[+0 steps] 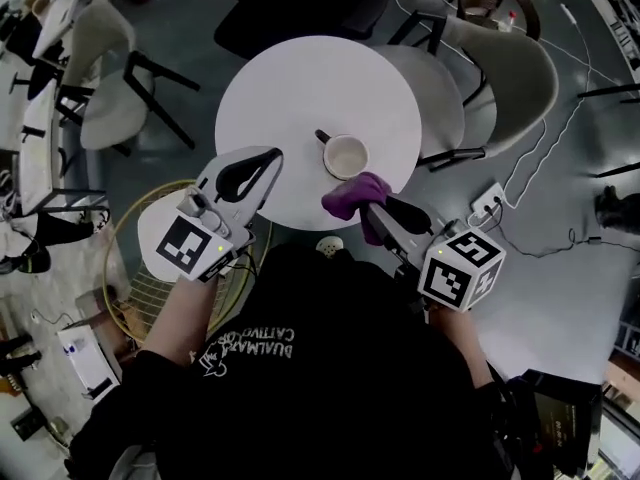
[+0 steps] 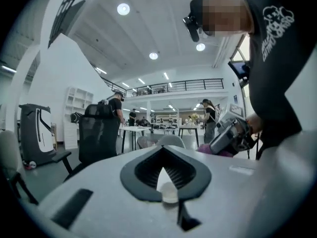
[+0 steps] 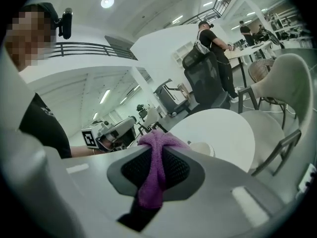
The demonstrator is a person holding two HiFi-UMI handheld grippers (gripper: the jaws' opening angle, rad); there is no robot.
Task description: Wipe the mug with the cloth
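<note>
My right gripper (image 1: 368, 206) has its fingers clamped on the purple cloth (image 1: 355, 193), which bunches out past the tips over the near edge of the white bench (image 1: 300, 78). The mug (image 1: 346, 156) stands upright on the bench just beyond that bunch, ahead and a touch to the left, with its handle (image 1: 323, 136) pointing toward the far left. My left gripper (image 1: 270, 158) has its fingers pressed together on nothing, off to the mug's left and apart from it. The cloth hand is the nearer one. I judge a short push forward would bring cloth to rim, and the left would need to open to steady the mug.
</note>
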